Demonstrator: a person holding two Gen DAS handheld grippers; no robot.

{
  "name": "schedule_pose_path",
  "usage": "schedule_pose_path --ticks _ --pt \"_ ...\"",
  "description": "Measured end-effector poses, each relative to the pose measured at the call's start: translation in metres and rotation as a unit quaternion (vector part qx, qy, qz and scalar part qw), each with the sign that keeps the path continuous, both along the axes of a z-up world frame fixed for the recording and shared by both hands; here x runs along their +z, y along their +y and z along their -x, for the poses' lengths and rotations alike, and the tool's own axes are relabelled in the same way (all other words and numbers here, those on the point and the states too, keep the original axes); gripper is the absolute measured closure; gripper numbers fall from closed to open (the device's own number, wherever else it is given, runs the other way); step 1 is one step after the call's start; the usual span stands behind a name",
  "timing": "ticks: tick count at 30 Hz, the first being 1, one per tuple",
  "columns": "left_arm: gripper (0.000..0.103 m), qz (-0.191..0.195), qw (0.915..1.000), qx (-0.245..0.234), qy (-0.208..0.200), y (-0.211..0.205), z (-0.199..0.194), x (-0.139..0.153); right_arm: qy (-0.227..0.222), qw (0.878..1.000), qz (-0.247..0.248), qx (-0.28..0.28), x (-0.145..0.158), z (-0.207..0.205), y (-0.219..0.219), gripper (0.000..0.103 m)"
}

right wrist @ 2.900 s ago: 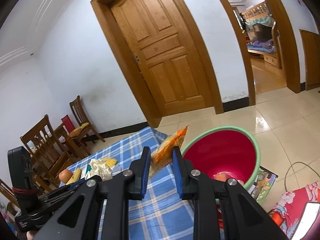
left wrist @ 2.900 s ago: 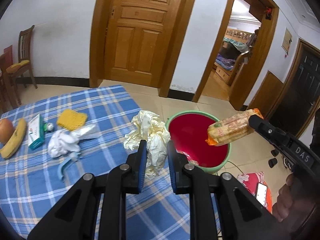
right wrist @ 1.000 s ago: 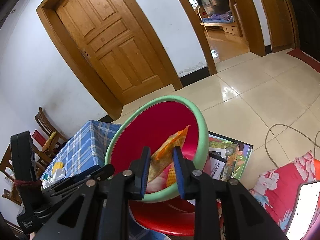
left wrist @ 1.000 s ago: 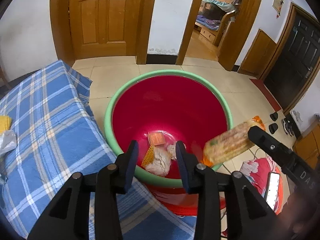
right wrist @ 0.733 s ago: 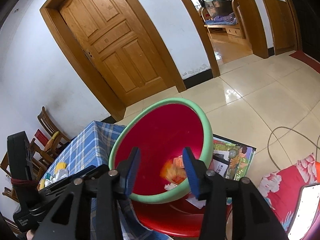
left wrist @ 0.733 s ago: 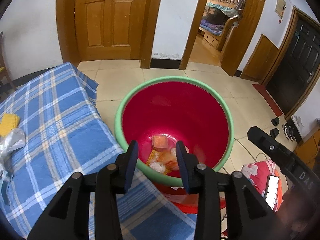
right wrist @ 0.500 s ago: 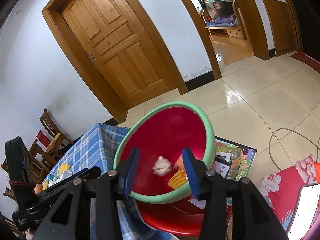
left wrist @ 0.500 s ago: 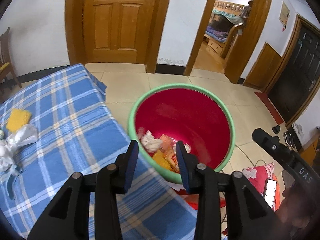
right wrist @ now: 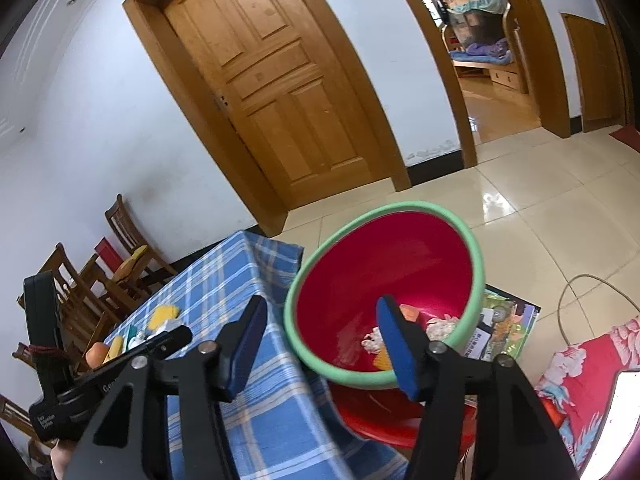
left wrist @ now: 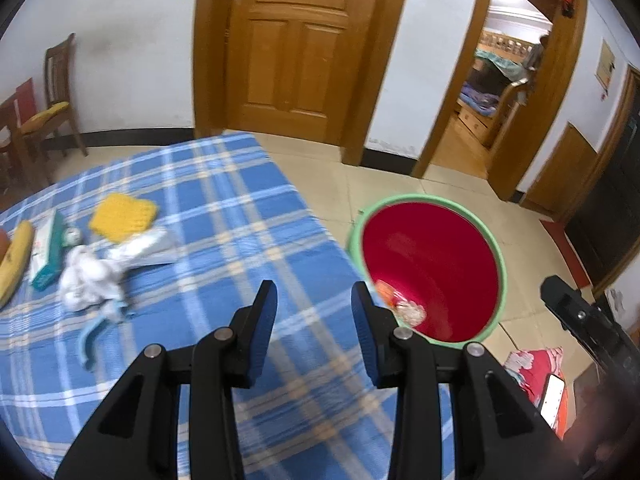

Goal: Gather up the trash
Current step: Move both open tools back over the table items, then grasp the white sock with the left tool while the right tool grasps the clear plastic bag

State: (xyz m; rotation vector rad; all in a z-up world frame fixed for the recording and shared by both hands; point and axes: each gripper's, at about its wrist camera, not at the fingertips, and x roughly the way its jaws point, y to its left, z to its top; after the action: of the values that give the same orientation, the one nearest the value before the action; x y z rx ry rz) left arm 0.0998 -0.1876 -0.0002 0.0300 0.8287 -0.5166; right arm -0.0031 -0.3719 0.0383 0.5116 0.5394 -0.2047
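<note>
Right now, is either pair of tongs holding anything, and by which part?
Nothing is held. The left tongs and the right tongs both stand open and empty; the right have just been opening.

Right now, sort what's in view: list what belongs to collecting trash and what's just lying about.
For the job:
red bin
crumpled white wrapper
trash already binned

Lying about:
banana
yellow sponge
boxed carton
wooden chair

One basin (left wrist: 494, 248); one banana (left wrist: 16, 256)
</note>
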Motion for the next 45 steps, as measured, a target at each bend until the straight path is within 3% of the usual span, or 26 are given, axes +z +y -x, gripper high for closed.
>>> schedule_pose_path --ticks 24,34,42,45 --pt "0.065 -0.035 0.9916 0.124 -0.006 0.116 -0.054 -0.006 0.013 1.0 0.005 0.02 -0.003 -0.006 0.024 0.036" --pt "0.065 -0.039 0.9881 0.146 0.025 0.139 -0.079 -0.035 0.021 0.999 0.012 0.026 -0.005 -0.014 0.036 0.036" --pt "0.065 -0.03 0.9894 0.139 0.027 0.143 -0.087 -0.047 0.028 0.999 0.018 0.037 -0.004 -0.025 0.046 0.036" --pt "0.079 -0.02 0.9914 0.126 0.029 0.143 -0.086 -0.049 0.028 0.998 0.022 0.049 -0.001 -0.031 0.054 0.036"
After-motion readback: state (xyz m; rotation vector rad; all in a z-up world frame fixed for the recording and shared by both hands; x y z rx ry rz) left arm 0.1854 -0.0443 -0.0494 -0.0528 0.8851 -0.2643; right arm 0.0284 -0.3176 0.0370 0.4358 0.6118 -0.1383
